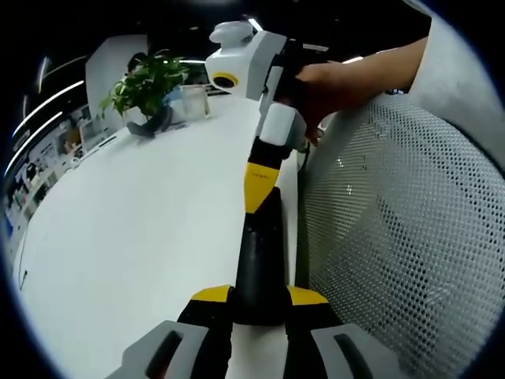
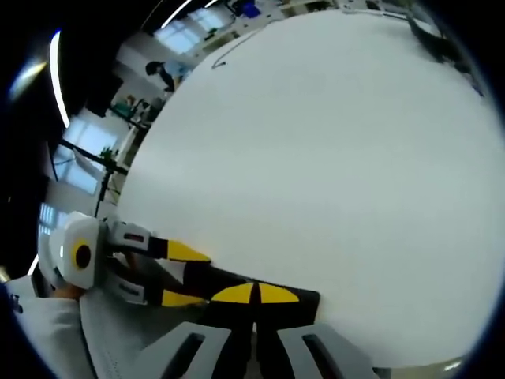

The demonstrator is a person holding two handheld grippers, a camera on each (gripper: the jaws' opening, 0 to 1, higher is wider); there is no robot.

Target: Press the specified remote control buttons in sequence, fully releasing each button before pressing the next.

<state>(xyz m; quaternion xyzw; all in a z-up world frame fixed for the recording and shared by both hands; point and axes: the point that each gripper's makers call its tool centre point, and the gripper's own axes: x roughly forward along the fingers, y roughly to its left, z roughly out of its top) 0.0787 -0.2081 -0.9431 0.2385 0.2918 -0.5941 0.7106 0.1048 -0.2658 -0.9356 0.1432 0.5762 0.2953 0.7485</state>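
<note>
remote: black remote control [image 1: 260, 260] clamped in my left gripper [image 1: 260, 304], frame bottom centre.
right gripper: [image 2: 254, 298] jaws closed, tips on the remote.
progress: mid-press I judge; sequence count unknowable.

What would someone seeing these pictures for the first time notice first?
Most striking is the long black remote control, clamped between the left gripper jaws at the white table edge, with the right gripper meeting its far end from above. Behind, a green potted plant stands at the table's far end, and a white mesh chair back rises beside the table.
</note>
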